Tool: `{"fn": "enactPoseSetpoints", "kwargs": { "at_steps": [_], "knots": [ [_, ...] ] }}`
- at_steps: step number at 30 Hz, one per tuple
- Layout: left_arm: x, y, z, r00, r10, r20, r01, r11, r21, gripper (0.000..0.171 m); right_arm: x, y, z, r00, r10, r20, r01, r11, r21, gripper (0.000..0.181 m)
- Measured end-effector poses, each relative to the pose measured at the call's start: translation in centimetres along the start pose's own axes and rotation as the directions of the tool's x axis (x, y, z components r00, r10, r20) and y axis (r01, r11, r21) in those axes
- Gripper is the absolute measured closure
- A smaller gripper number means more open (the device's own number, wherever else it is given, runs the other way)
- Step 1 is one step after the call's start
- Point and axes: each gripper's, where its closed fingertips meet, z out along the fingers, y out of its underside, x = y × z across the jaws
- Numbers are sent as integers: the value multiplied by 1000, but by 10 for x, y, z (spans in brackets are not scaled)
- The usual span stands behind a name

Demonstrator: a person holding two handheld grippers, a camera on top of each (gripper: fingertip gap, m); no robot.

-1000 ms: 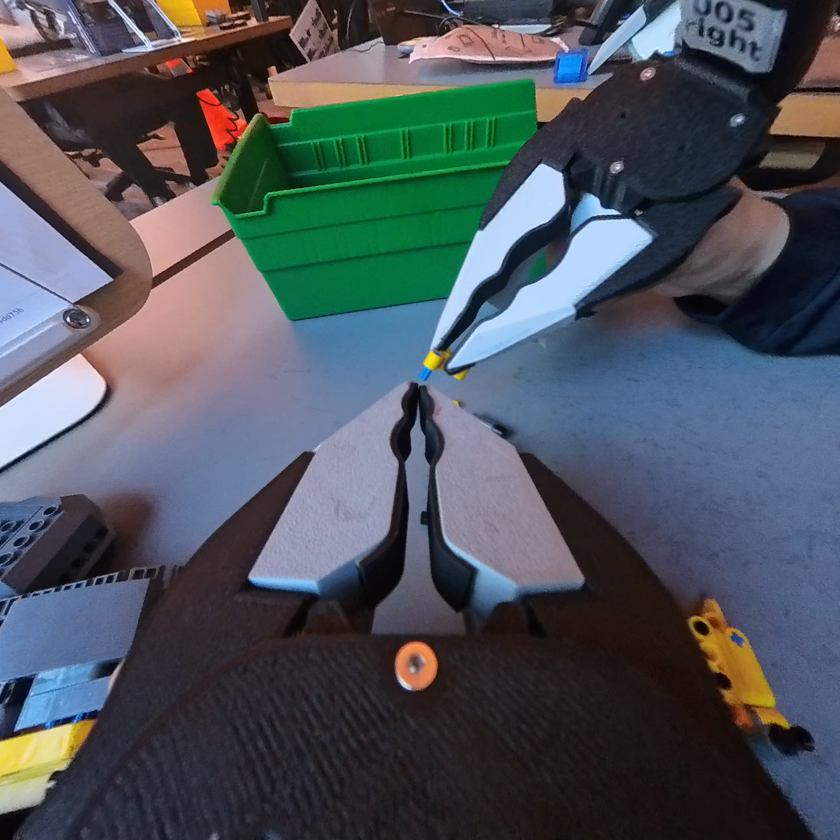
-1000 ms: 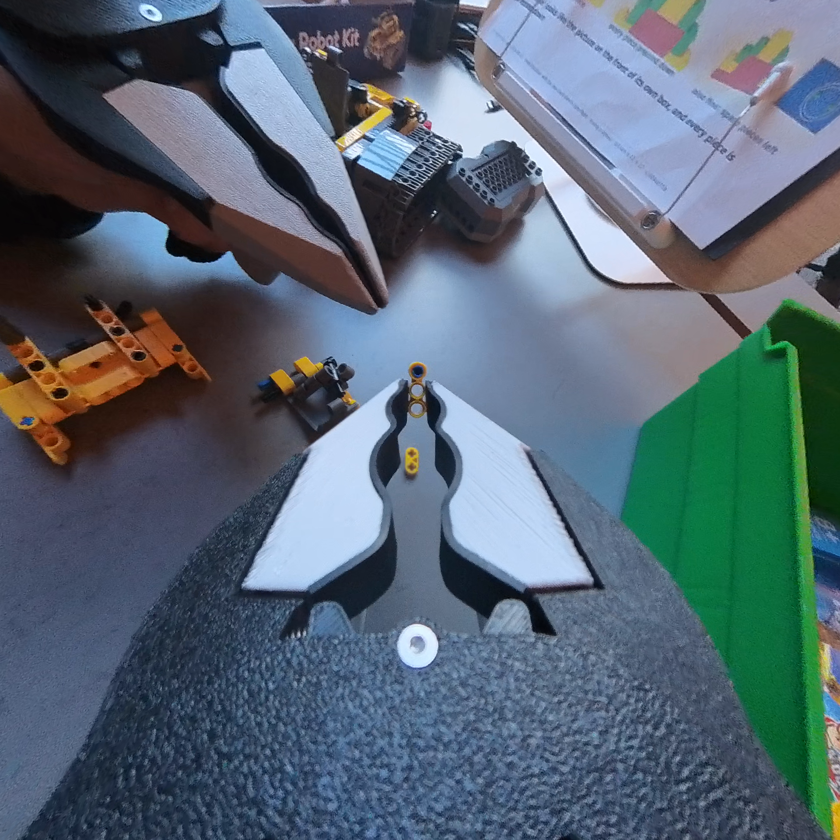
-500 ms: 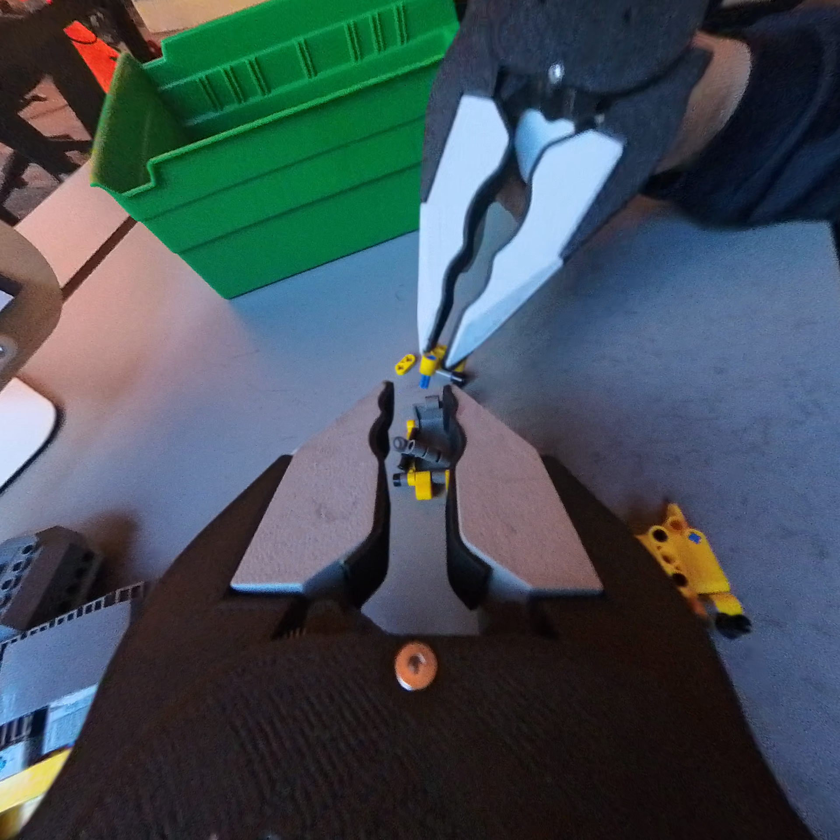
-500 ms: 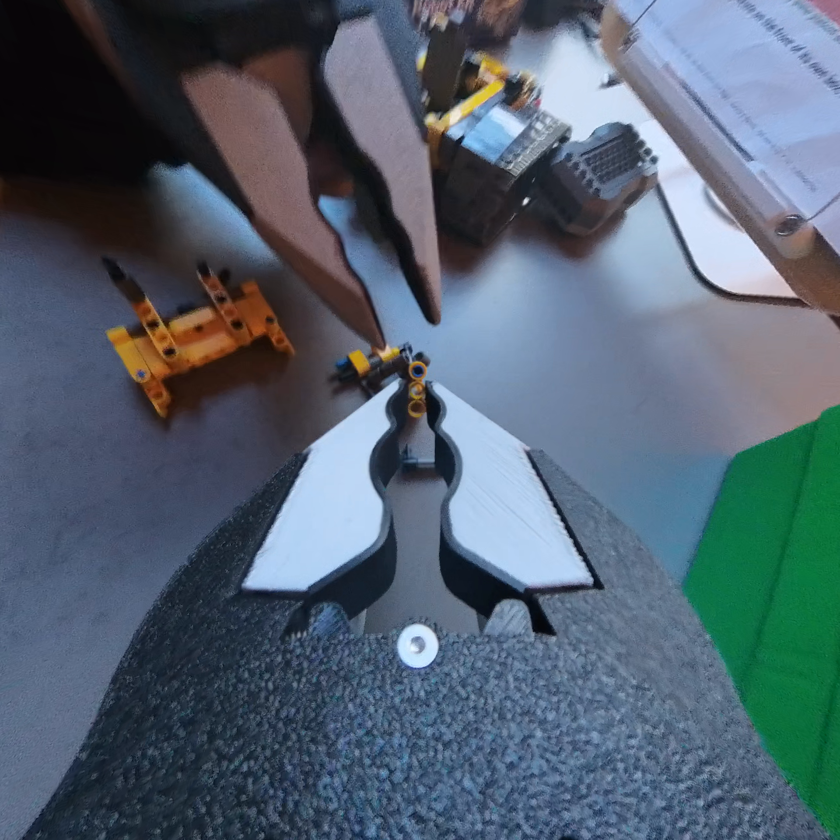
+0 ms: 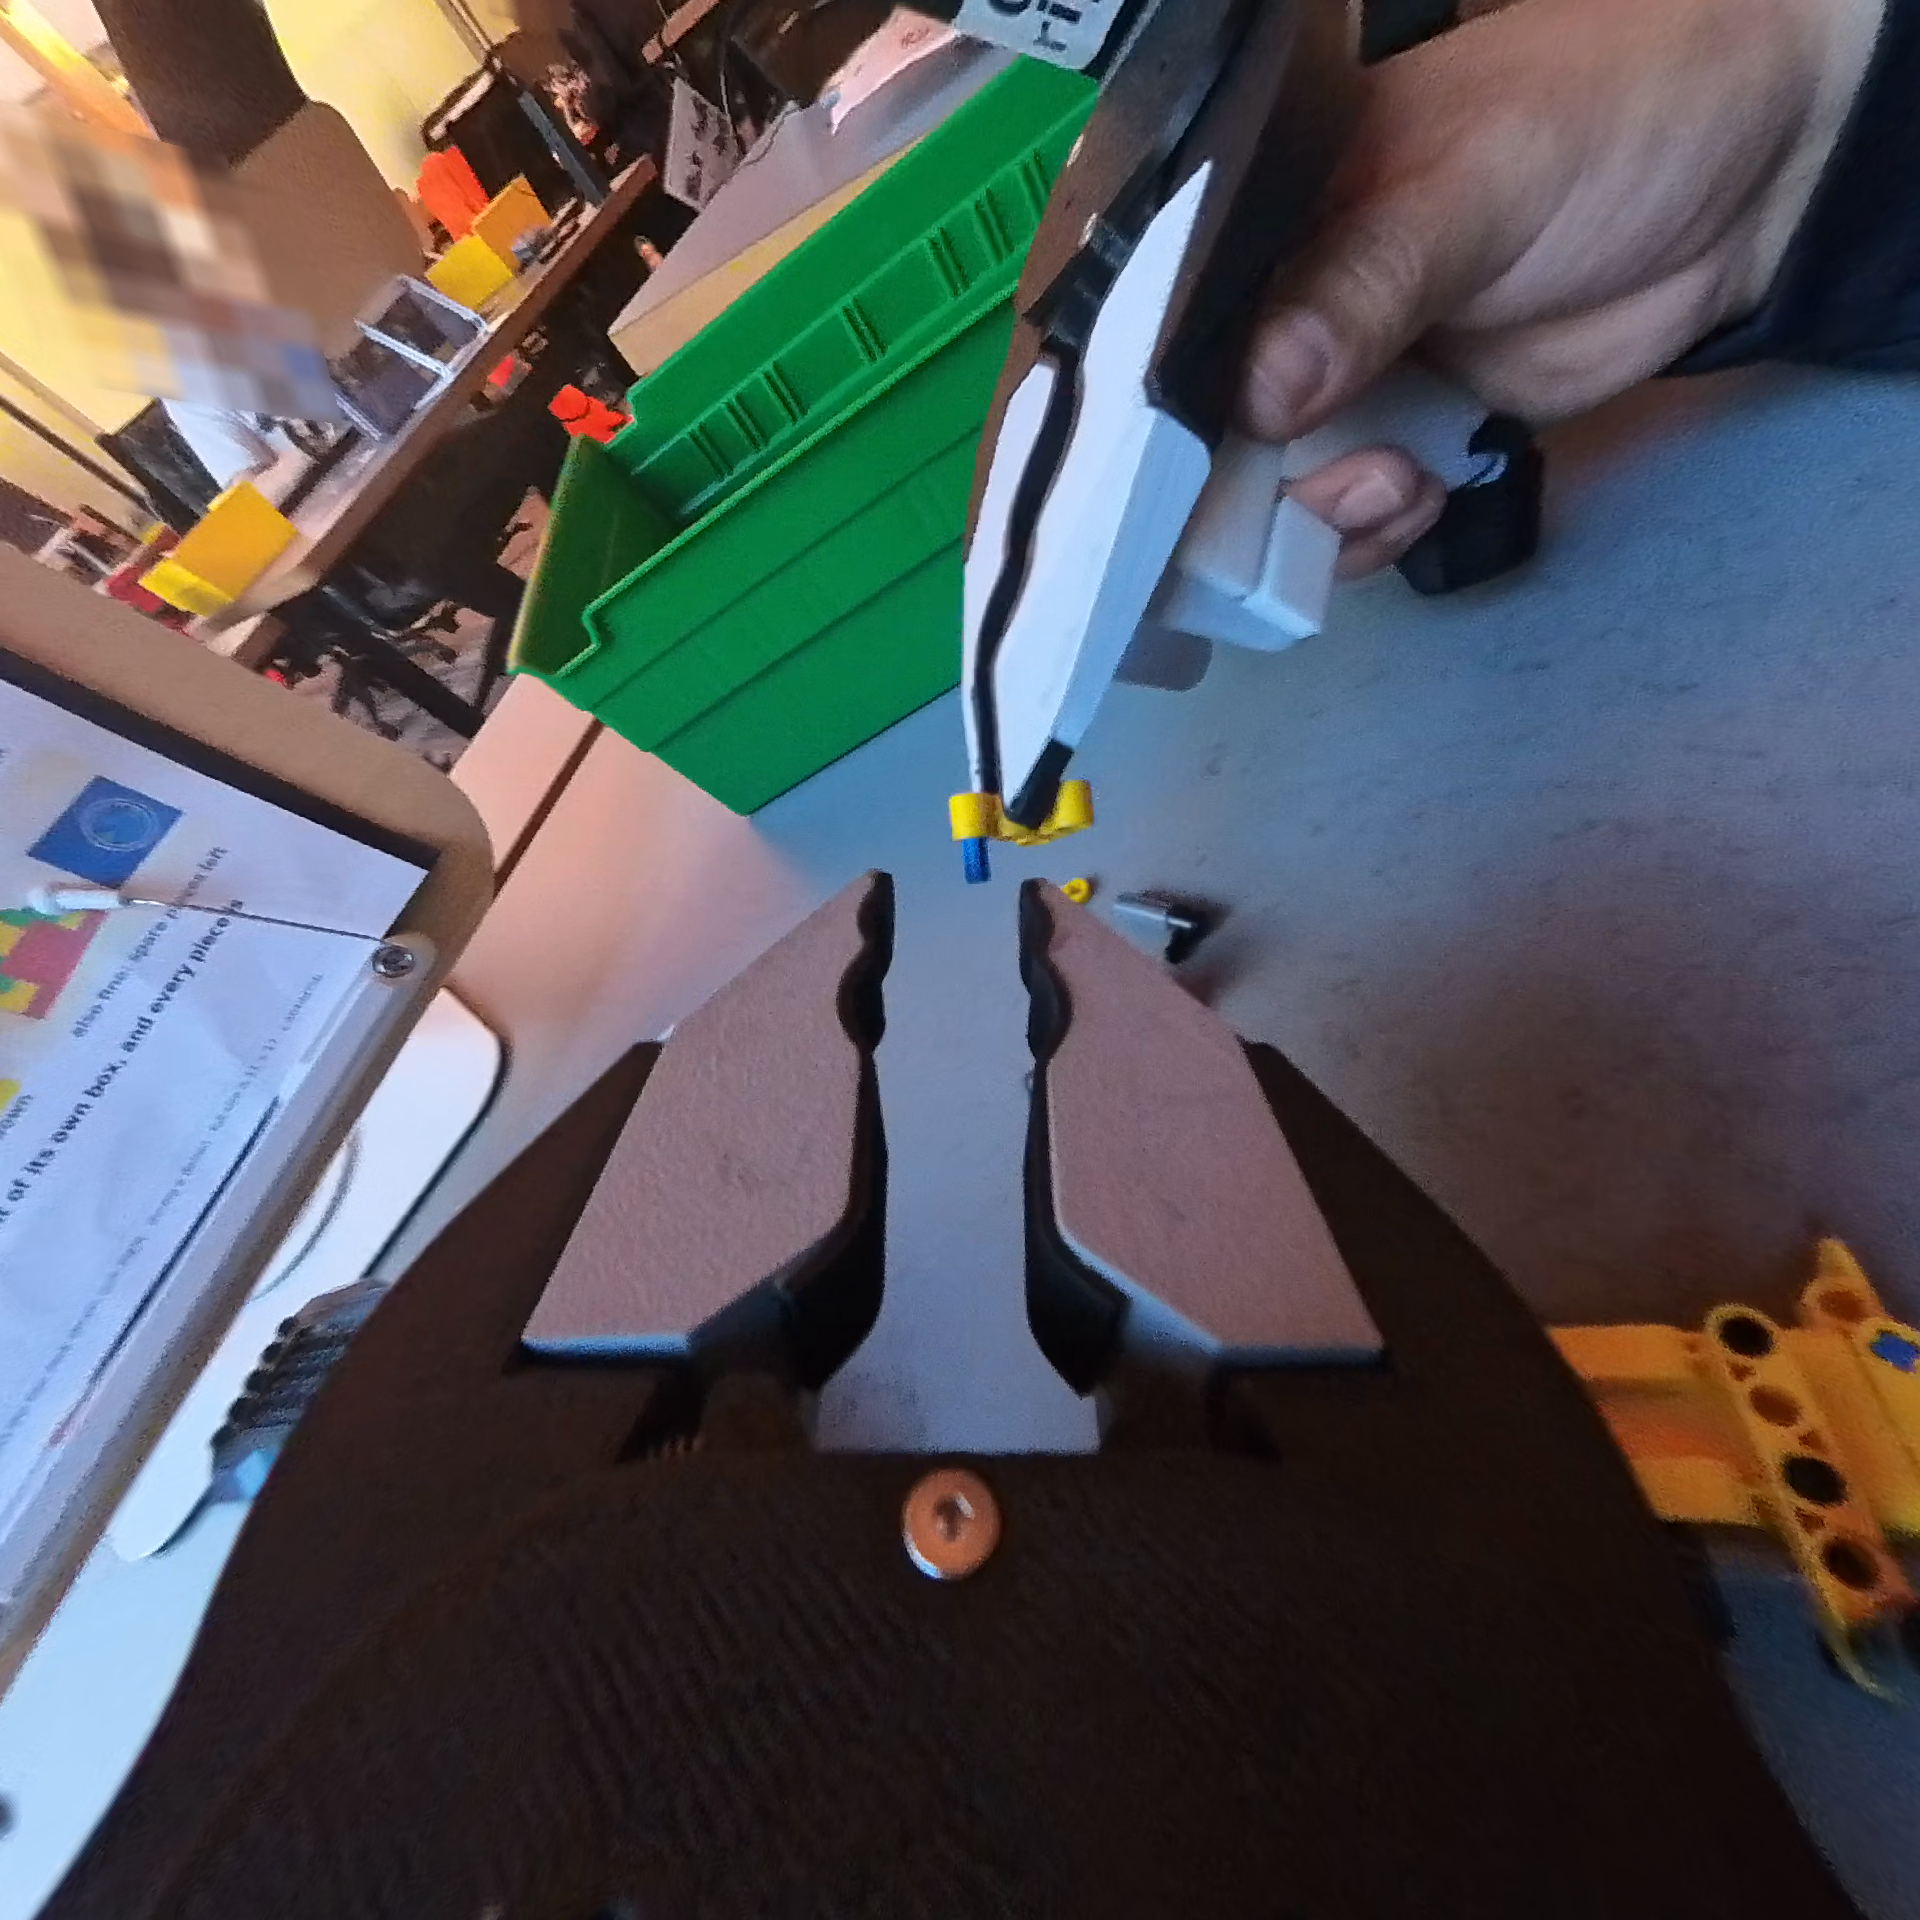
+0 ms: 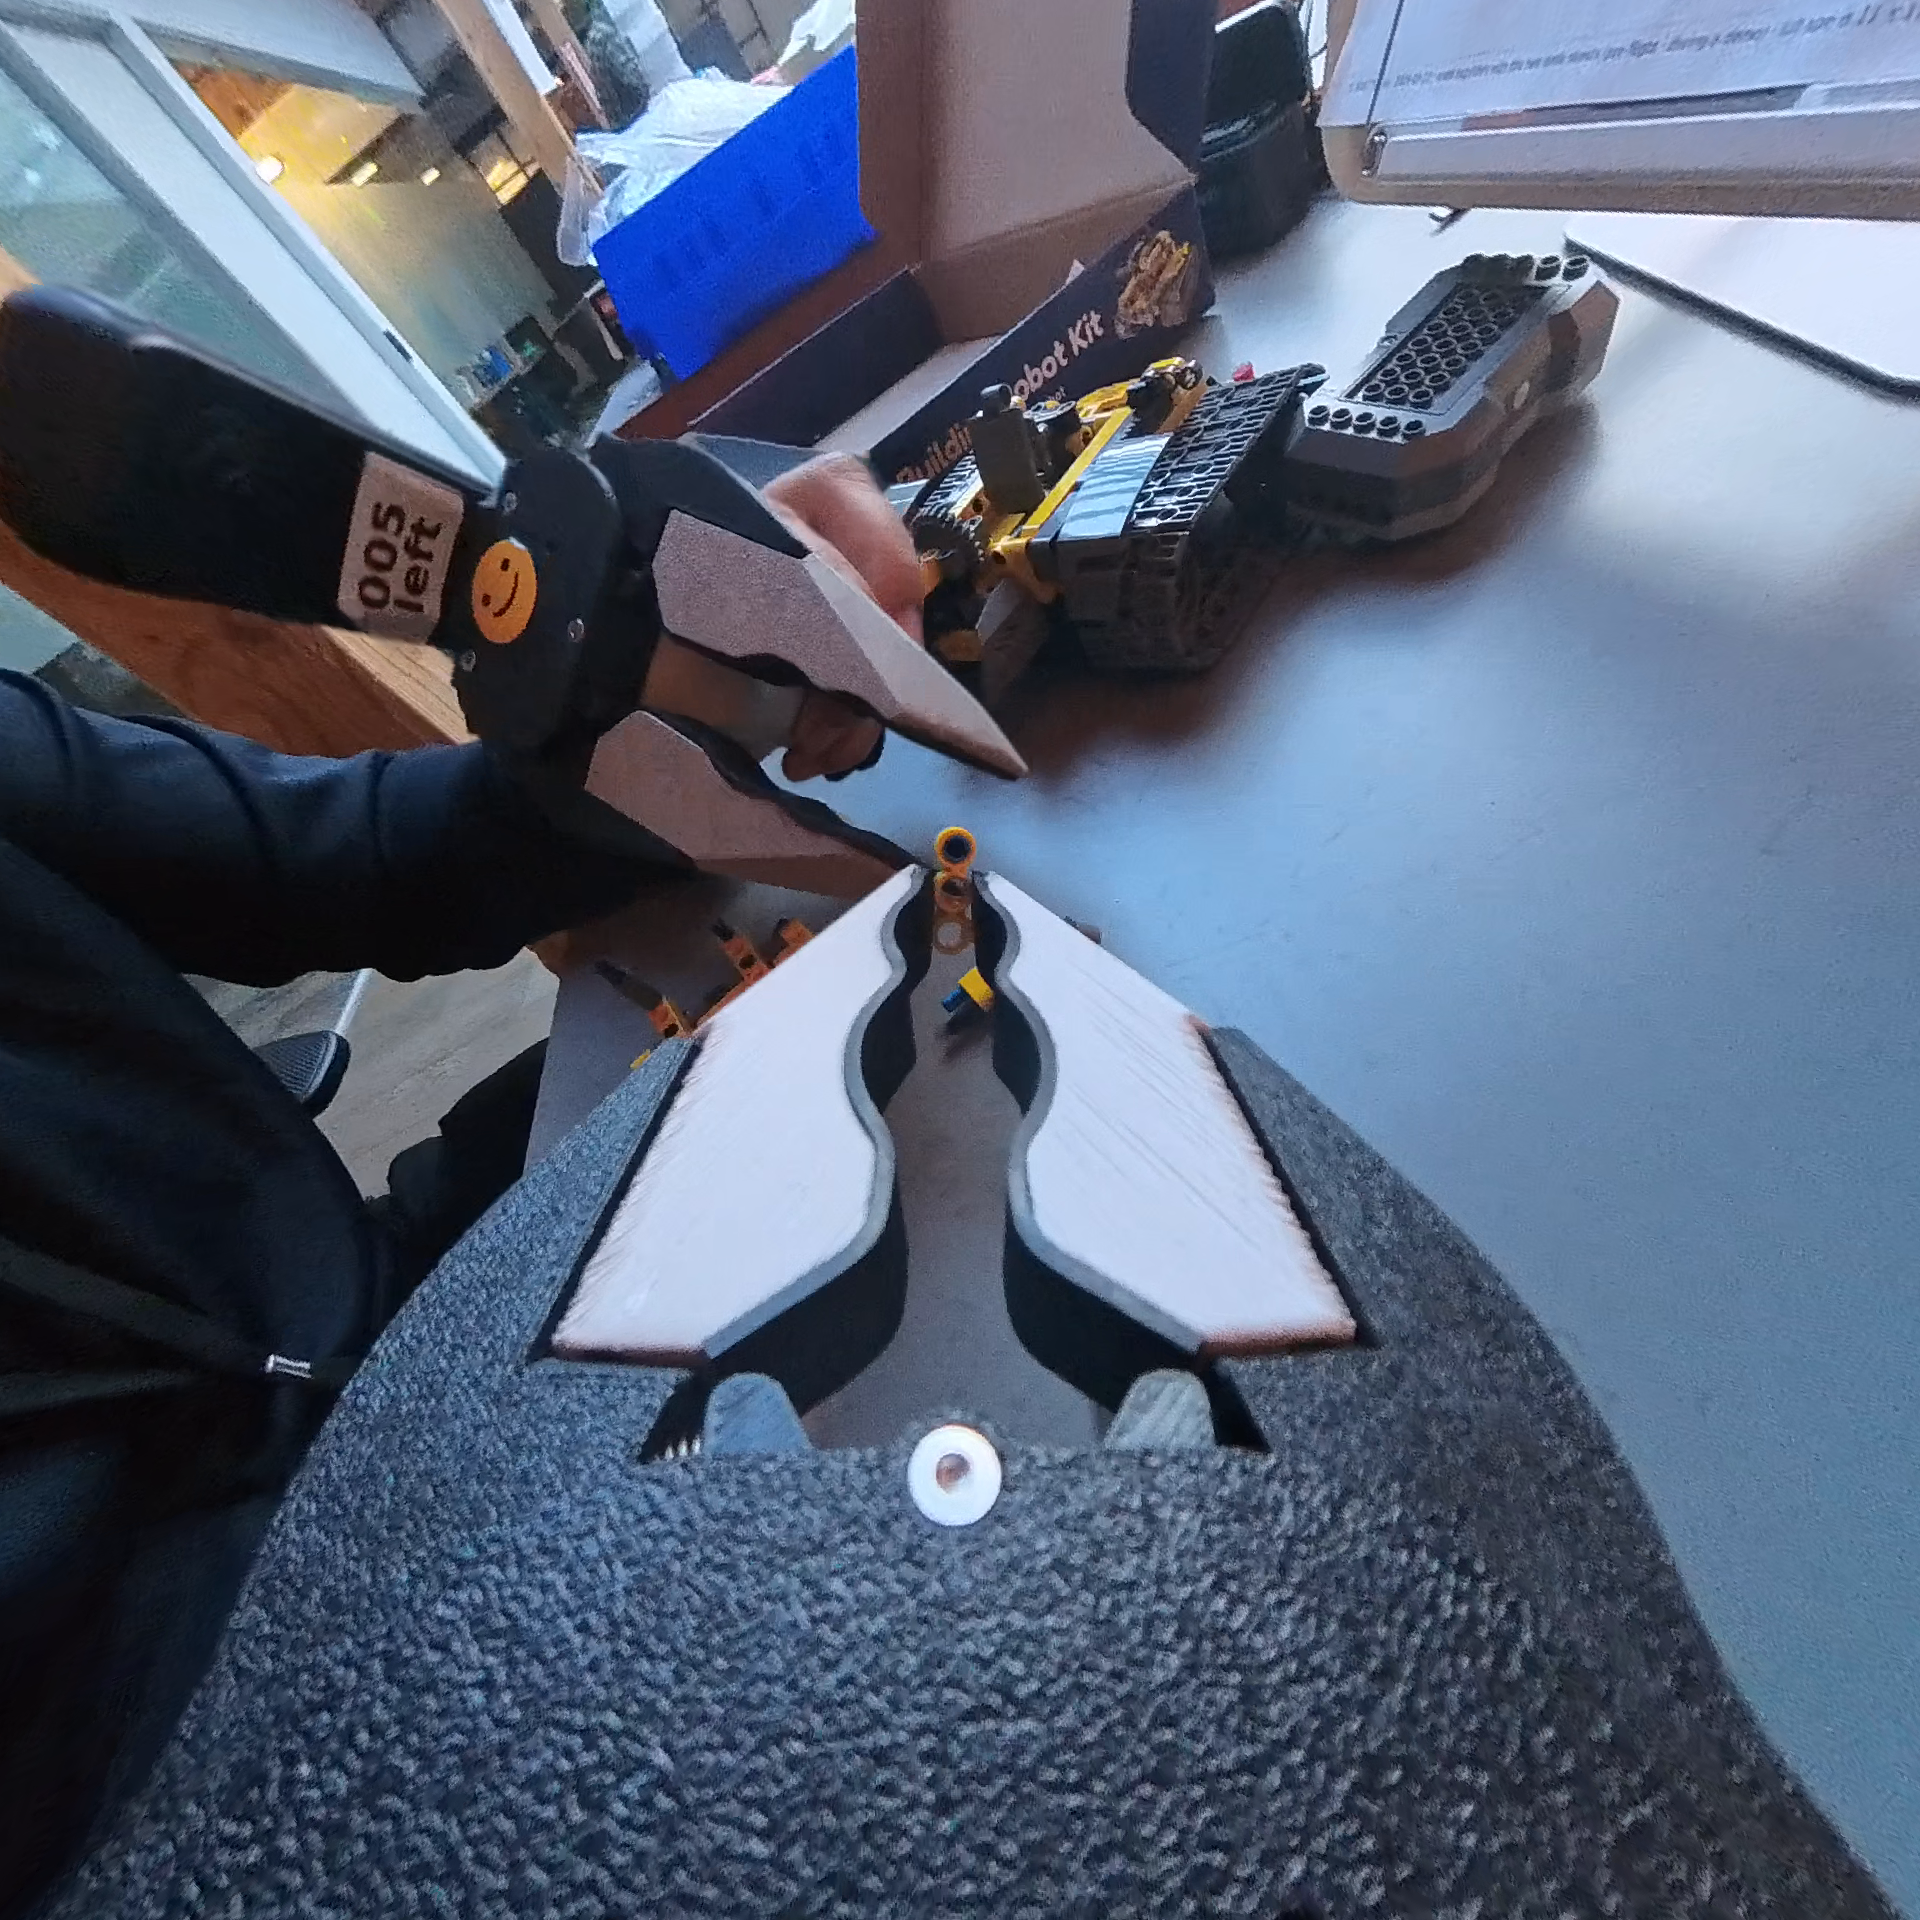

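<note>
My right gripper [image 6: 951, 881] is shut on a small yellow beam [image 6: 951, 873] with a blue pin. In the left wrist view the right gripper [image 5: 1023, 800] comes down from above and holds the beam [image 5: 1023, 821] just above the grey table [image 5: 1455, 831]. My left gripper [image 5: 954, 899] is open and empty, its tips just short of the blue pin. In the right wrist view the left gripper [image 6: 966, 816] stands open right beside the beam. A tiny yellow piece [image 5: 1077, 886] and a small grey piece [image 5: 1158, 920] lie on the table by the left gripper's right fingertip.
A green bin [image 5: 810, 582] stands behind the grippers. A stand with a printed sheet [image 5: 208, 987] is at the left. A yellow beam frame [image 5: 1787, 1455] lies at the right. A black and yellow brick vehicle [image 6: 1143, 520], a grey brick part [image 6: 1455, 364] and a kit box [image 6: 1039, 364] sit farther off. It is some 7 cm from my left tips to the small grey piece [image 5: 1158, 920].
My left gripper went from shut to open, passed over a small grey and yellow assembly, and now has nothing between its fingers. My right gripper kept the yellow beam and turned steeper.
</note>
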Motion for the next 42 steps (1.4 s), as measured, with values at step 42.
{"fn": "enactPoseSetpoints", "kwargs": {
  "at_steps": [42],
  "knots": [
    [-22,-32,-15,962,168,215,-178,984,28,170,-24,-37,-2,990,-125,-66,135,973,187,179]
  ]
}}
